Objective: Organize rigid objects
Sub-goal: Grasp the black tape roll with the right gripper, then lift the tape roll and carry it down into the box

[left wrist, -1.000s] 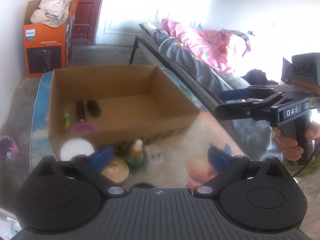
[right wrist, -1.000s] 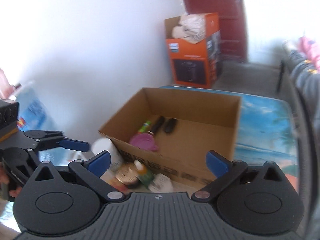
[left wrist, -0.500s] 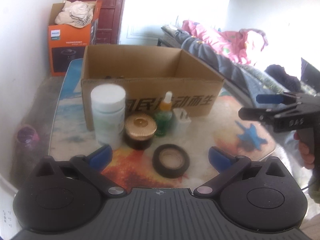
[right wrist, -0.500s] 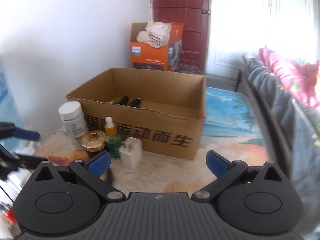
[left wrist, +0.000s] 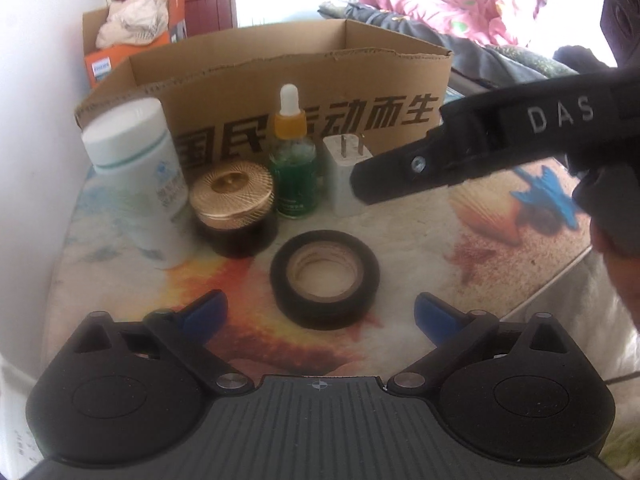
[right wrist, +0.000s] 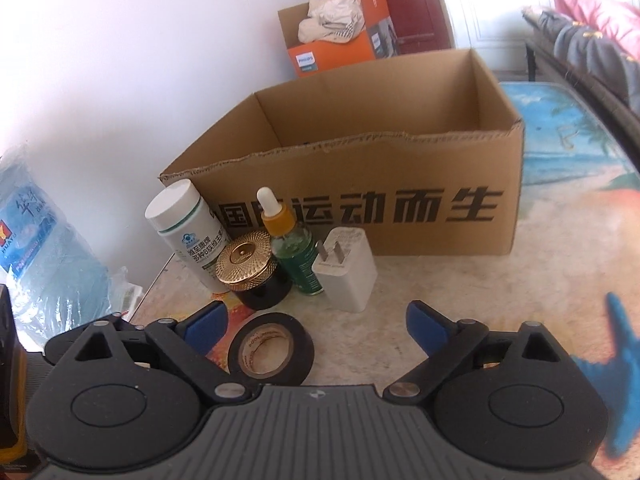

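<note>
A black tape roll [left wrist: 324, 280] lies flat on the printed table, partly between the blue fingertips of my left gripper [left wrist: 320, 314]. Its jaws are closing but stand wide, with the pads off the roll. Behind the roll stand a white bottle [left wrist: 136, 168], a gold-lidded black jar [left wrist: 234, 208], a green dropper bottle [left wrist: 293, 168] and a white charger plug [left wrist: 346, 176], all in front of the open cardboard box [left wrist: 320, 92]. My right gripper [right wrist: 318, 324] is also closing with nothing gripped; the charger plug [right wrist: 348, 272] is just ahead of it. One of its fingers [left wrist: 400, 176] reaches beside the charger.
An orange appliance box [right wrist: 340, 32] stuffed with cloth stands on the floor behind. A couch with a pink blanket [left wrist: 440, 4] runs along the right. A blue bottle pack [right wrist: 44, 248] sits left of the table by the white wall. A person's hand [left wrist: 624, 276] holds the right gripper.
Both grippers have sunk from above the box to table height, so its inside is now hidden. The right gripper has swung in from the right toward the charger. Both jaws narrowed slightly.
</note>
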`<state>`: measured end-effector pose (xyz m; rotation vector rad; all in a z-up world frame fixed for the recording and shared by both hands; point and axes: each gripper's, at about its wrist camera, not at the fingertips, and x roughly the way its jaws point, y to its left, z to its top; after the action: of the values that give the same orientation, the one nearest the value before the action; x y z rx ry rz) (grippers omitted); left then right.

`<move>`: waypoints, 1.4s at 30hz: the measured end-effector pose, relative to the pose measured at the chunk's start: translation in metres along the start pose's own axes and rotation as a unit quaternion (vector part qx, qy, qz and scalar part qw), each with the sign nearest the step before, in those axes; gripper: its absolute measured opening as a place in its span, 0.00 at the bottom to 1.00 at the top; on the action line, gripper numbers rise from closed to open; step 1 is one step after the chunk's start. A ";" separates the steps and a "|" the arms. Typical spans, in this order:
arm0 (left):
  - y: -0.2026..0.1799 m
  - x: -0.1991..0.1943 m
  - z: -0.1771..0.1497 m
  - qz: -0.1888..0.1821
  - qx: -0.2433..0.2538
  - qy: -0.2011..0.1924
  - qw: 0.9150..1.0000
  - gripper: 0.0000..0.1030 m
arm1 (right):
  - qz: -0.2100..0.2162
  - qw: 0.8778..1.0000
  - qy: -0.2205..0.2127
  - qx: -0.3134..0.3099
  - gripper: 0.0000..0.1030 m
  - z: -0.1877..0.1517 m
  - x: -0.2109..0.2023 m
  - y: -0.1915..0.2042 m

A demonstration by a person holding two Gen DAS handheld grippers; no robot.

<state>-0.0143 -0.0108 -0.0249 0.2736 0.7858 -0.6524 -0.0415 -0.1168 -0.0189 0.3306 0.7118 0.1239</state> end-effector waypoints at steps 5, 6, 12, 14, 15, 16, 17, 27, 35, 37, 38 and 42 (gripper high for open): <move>-0.002 0.008 0.001 0.003 0.005 0.007 1.000 0.80 | 0.017 1.000 0.019 0.006 0.77 -0.004 0.013 -0.001; -0.002 0.009 0.001 0.002 0.005 0.008 1.000 0.76 | 0.021 0.999 0.023 0.005 0.75 -0.005 0.015 -0.001; -0.001 0.011 0.004 0.000 -0.001 0.006 1.000 0.64 | 0.036 0.998 0.047 -0.014 0.53 -0.008 0.026 0.003; -0.004 0.012 0.004 0.000 -0.001 0.005 1.000 0.64 | 0.036 0.998 0.051 -0.017 0.42 -0.009 0.029 0.002; -0.005 0.012 0.004 0.000 0.000 0.005 1.000 0.64 | 0.036 0.998 0.054 -0.017 0.39 -0.010 0.030 0.002; -0.006 0.012 0.005 -0.002 0.000 0.005 1.000 0.64 | 0.037 0.998 0.056 -0.017 0.33 -0.010 0.031 0.001; -0.008 0.013 0.006 -0.005 0.001 0.005 1.000 0.63 | 0.038 0.997 0.057 -0.016 0.31 -0.010 0.031 0.000; -0.036 0.018 0.010 -0.041 0.027 0.003 0.999 0.63 | 0.016 0.998 0.054 -0.006 0.29 -0.019 0.011 -0.021; -0.048 0.024 0.015 -0.043 0.051 0.012 0.998 0.65 | 0.006 0.999 0.048 -0.003 0.29 -0.023 0.003 -0.037; -0.048 0.026 0.016 -0.045 0.052 0.014 0.998 0.66 | 0.008 0.999 0.048 -0.004 0.29 -0.023 0.004 -0.038; -0.047 0.027 0.017 -0.044 0.052 0.015 0.998 0.66 | 0.009 0.999 0.047 -0.006 0.29 -0.023 0.004 -0.038; -0.047 0.029 0.018 -0.044 0.049 0.014 0.998 0.68 | 0.009 0.999 0.046 -0.012 0.27 -0.023 0.005 -0.037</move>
<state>-0.0189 -0.0683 -0.0331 0.3401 0.7962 -0.7721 -0.0526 -0.1442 -0.0506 0.3088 0.7984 0.1652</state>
